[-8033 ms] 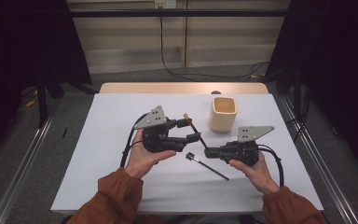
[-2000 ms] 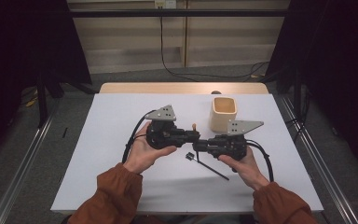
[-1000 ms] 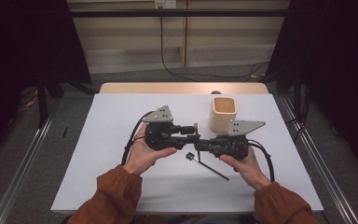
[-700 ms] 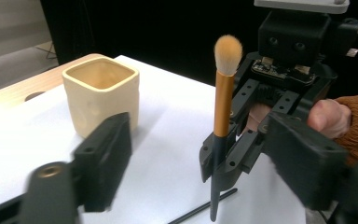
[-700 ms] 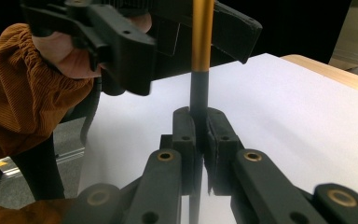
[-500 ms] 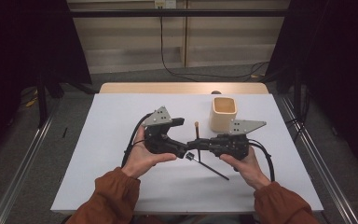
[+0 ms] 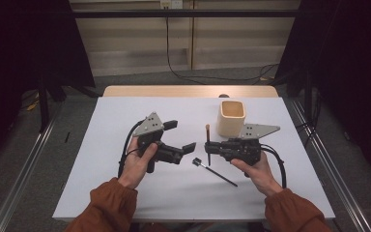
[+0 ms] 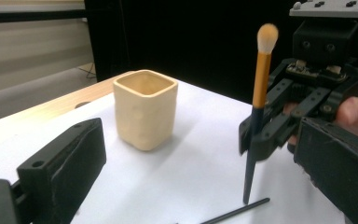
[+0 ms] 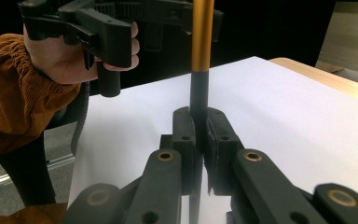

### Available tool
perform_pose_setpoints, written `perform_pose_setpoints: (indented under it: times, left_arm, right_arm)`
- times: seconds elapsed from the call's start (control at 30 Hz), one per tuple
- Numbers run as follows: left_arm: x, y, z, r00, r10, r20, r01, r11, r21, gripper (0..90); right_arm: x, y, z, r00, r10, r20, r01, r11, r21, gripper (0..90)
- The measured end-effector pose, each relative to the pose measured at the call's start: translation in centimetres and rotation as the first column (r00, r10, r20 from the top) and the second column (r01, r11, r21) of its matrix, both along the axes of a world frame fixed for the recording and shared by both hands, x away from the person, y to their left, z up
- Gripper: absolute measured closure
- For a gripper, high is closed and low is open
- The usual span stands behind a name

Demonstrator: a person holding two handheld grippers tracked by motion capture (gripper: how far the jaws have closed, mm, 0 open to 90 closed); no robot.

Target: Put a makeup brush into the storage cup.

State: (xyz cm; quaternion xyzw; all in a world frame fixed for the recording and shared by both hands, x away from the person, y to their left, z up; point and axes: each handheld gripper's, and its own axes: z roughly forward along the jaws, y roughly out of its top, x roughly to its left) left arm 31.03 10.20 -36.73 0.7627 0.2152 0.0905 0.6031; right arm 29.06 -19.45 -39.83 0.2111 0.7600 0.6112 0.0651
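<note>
Brush (image 8: 259, 88) stood upright, handle pinched tight between right gripper (image 7: 209, 147) jaws, middle of frame. Left gripper (image 7: 189, 146) jaws spread wide, empty, left of it. Best: keep brush straight, lift over cup (image 7: 231, 117) at upper right, lower slowly inside. Second brush (image 7: 215, 172) lay flat below.

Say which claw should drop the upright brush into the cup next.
Right. The right claw is shut on the brush, holding it upright beside the cup. The left claw is open and holds nothing.
</note>
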Motion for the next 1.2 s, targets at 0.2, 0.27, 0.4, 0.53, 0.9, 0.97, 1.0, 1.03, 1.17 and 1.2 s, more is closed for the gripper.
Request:
perform_pose_setpoints:
  times: [0.2, 0.27, 0.4, 0.53, 0.9, 0.97, 1.0, 1.03, 1.17, 1.2]
  left_arm:
    - [-0.4, 2.1, -1.0, 0.9975, 0.071, 0.006, -0.071, 0.9975, 0.000, 1.9]
    - [-0.9, 2.6, -1.5, 0.9960, 0.089, 0.012, -0.089, 0.9959, 0.017, 1.8]
    - [-1.7, 3.9, -2.2, 0.9953, 0.095, 0.015, -0.096, 0.9948, 0.036, 1.7]
    - [-1.9, 5.3, -2.3, 0.9896, 0.144, 0.005, -0.144, 0.9894, 0.016, 1.8]
    - [-3.4, 8.0, -3.2, 0.9784, 0.207, 0.002, -0.207, 0.9777, 0.036, 1.9]
    - [-3.6, 8.6, -3.8, 0.9753, 0.221, -0.009, -0.220, 0.9748, 0.036, 1.8]
    - [-3.7, 8.8, -4.0, 0.9745, 0.224, -0.006, -0.224, 0.9738, 0.041, 1.8]
    - [-3.8, 9.0, -4.2, 0.9738, 0.227, -0.012, -0.226, 0.9729, 0.049, 1.8]
    - [-4.4, 9.5, -4.6, 0.9727, 0.232, -0.015, -0.231, 0.9713, 0.058, 1.9]
    - [-4.7, 9.6, -4.7, 0.9734, 0.228, -0.019, -0.227, 0.9723, 0.057, 2.0]
  right_arm:
    - [0.0, -0.2, 0.0, 0.9999, -0.010, 0.002, 0.010, 1.000, 0.001, 83.7]
    - [0.0, -0.3, 0.1, 0.9999, -0.017, 0.002, 0.017, 1.000, 0.000, 83.7]
    - [0.0, -0.6, 0.1, 0.9996, -0.029, -0.002, 0.029, 1.000, 0.003, 83.7]
    - [0.0, -0.8, 0.1, 0.9991, -0.042, 0.000, 0.042, 0.999, 0.005, 83.7]
    - [0.5, -2.1, 0.4, 0.9938, -0.110, 0.012, 0.110, 0.994, 0.014, 83.7]
    - [0.7, -2.6, 0.5, 0.9919, -0.127, 0.012, 0.126, 0.992, 0.022, 83.6]
    - [0.7, -2.8, 0.5, 0.9912, -0.132, 0.012, 0.132, 0.991, 0.024, 83.7]
    - [0.8, -2.9, 0.6, 0.9902, -0.139, 0.012, 0.139, 0.990, 0.024, 83.6]
    - [0.9, -3.6, 0.7, 0.9860, -0.166, 0.014, 0.165, 0.986, 0.027, 83.6]
    - [1.0, -3.7, 0.8, 0.9848, -0.173, 0.013, 0.173, 0.985, 0.028, 83.6]
